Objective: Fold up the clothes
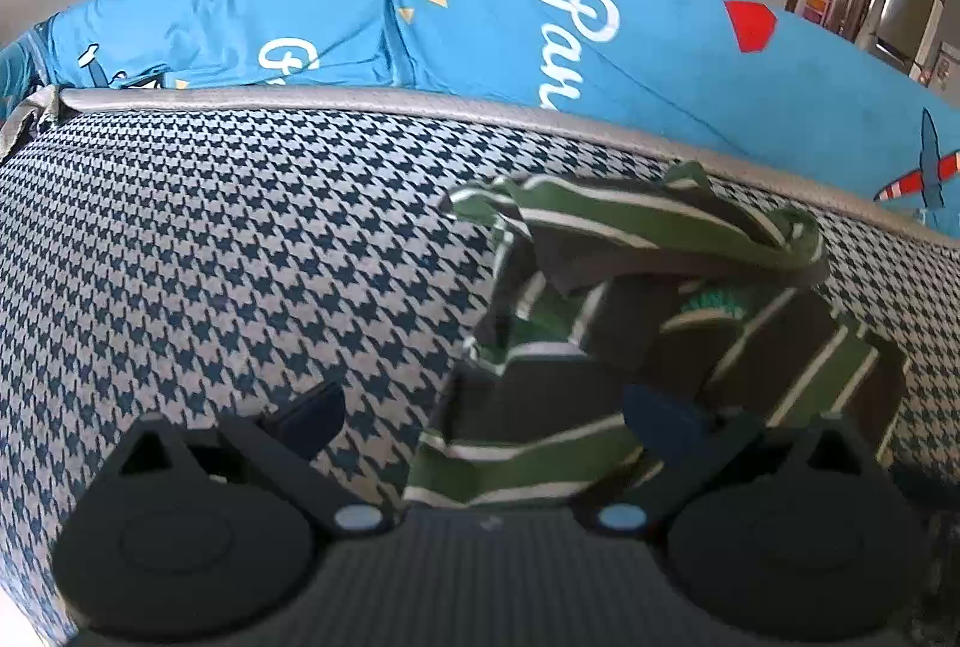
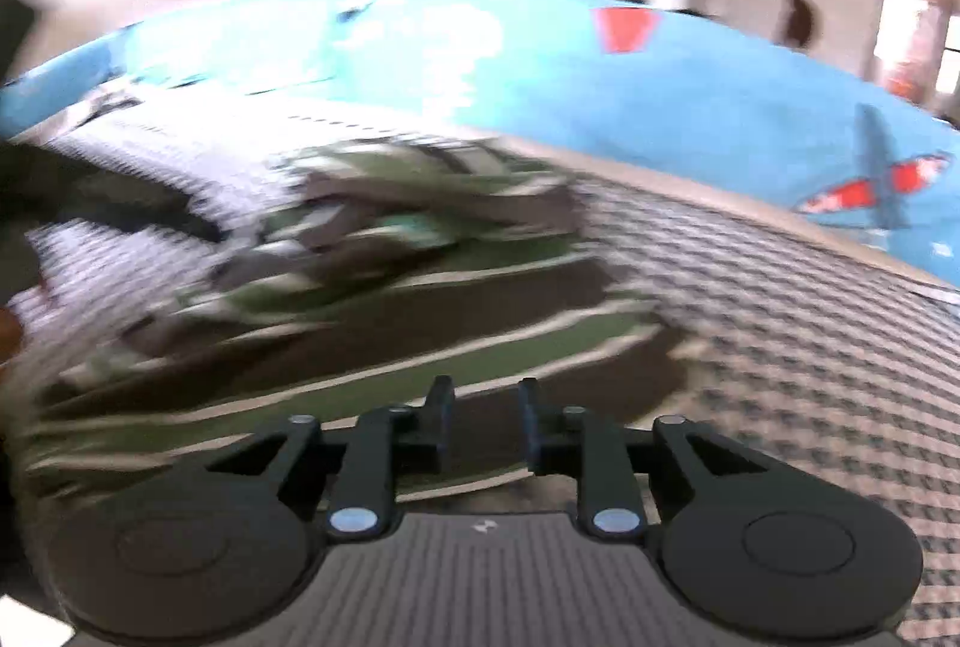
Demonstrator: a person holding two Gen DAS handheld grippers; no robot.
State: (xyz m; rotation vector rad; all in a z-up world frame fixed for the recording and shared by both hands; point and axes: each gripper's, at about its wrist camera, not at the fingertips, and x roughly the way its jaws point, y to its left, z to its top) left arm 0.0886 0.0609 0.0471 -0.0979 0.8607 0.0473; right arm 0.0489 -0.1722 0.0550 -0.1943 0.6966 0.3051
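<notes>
Lying crumpled on the houndstooth mattress [image 1: 210, 251], the striped shirt [image 1: 648, 323] sits ahead of the left gripper [image 1: 480, 425] and toward its right finger, whose tip overlaps the cloth; the jaws are spread wide, gripping nothing. In the blurred right view the shirt [image 2: 360, 323] lies ahead and left of the right gripper [image 2: 483, 419], its fingers close together with a gap; whether cloth is pinched I cannot tell. A blue sheet [image 1: 630, 47] lies beyond.

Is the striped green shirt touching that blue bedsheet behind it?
Apart. In the left wrist view the striped shirt lies on the houndstooth cushion, whose grey piping separates it from the blue sheet.
</notes>
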